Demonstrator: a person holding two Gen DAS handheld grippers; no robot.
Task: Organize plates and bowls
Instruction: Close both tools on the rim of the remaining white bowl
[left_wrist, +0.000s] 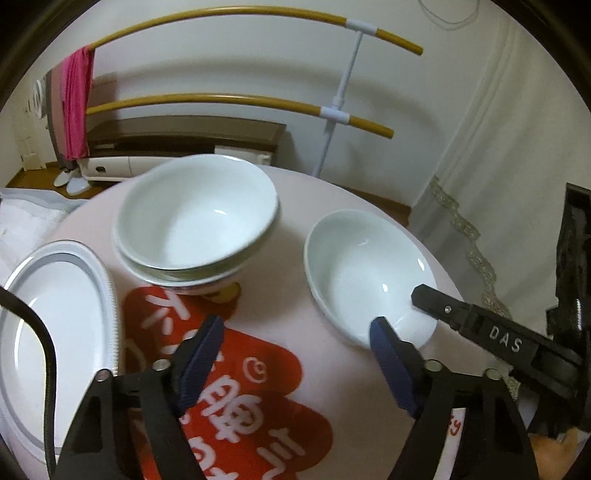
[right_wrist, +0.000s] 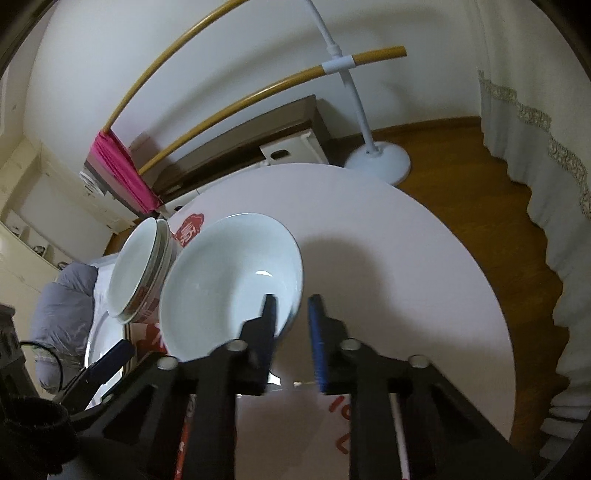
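**Right gripper on rim of single bowl; left gripper empty**

Round white table (right_wrist: 406, 258). Single white bowl (left_wrist: 365, 273) sits right of a stack of two bowls (left_wrist: 195, 218); the two are near, not touching. White plate (left_wrist: 48, 325) lies at the left table edge. Right gripper (right_wrist: 291, 314): jaws narrow, straddling the single bowl's near rim, one finger inside, one outside; the grip looks closed on the rim. Left gripper (left_wrist: 299, 332): jaws spread, nothing between them, above the red printed mat (left_wrist: 236, 373).
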